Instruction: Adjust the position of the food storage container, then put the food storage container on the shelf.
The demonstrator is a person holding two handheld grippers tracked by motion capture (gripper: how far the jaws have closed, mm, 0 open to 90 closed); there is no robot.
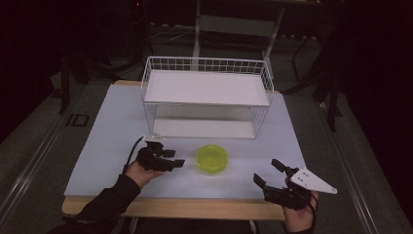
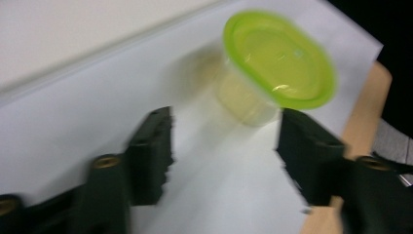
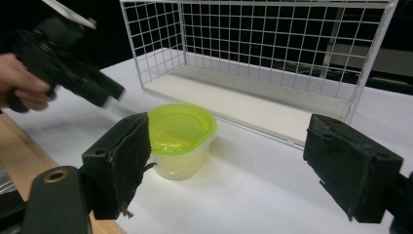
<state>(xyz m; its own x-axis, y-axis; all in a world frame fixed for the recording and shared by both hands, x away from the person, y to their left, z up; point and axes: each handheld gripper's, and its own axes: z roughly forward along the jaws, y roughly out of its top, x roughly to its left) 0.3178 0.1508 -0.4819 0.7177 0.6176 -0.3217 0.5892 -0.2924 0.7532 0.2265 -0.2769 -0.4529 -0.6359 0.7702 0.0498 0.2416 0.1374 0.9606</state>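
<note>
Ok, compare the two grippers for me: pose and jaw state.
The left gripper sits close beside the tub, jaws pointing at it; the right gripper hangs back near the table's front edge, farther from the tub. The left gripper's jaws stand moderately apart; the right gripper's are spread wider. Both are open and hold nothing.

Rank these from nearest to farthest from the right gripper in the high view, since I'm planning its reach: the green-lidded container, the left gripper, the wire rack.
1. The green-lidded container, up and left of the right gripper.
2. The left gripper, just beyond the container's left side.
3. The wire rack, toward the table's far side.
</note>
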